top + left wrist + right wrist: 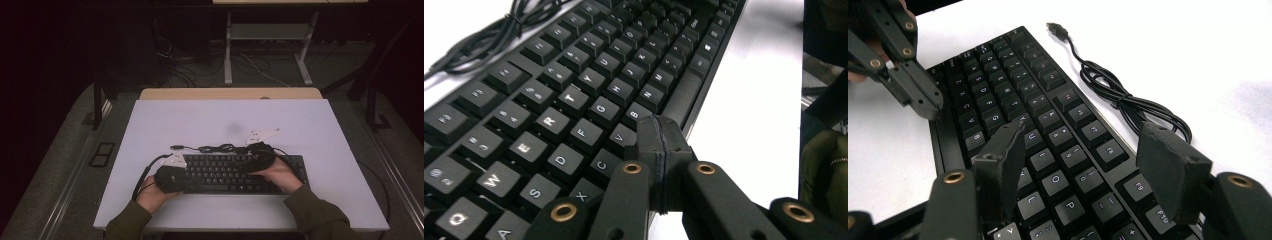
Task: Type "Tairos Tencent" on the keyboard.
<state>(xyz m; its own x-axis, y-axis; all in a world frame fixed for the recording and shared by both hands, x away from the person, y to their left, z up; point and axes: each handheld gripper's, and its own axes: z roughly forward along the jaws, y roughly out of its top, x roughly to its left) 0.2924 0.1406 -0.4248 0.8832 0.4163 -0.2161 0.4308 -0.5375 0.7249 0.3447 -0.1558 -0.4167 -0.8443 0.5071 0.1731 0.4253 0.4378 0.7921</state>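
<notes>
- A black keyboard lies across the near half of a white table, its bundled cable trailing along the far edge and ending in a plug.
- The left gripper hovers low over the keyboard's left end, jaws pressed flat together with nothing between them, tips above the bottom letter row near the space bar.
- The right gripper is poised over the right-hand letter keys, jaws standing apart and empty, keys showing in the gap.
- A person's hands in olive sleeves hold both tools.
</notes>
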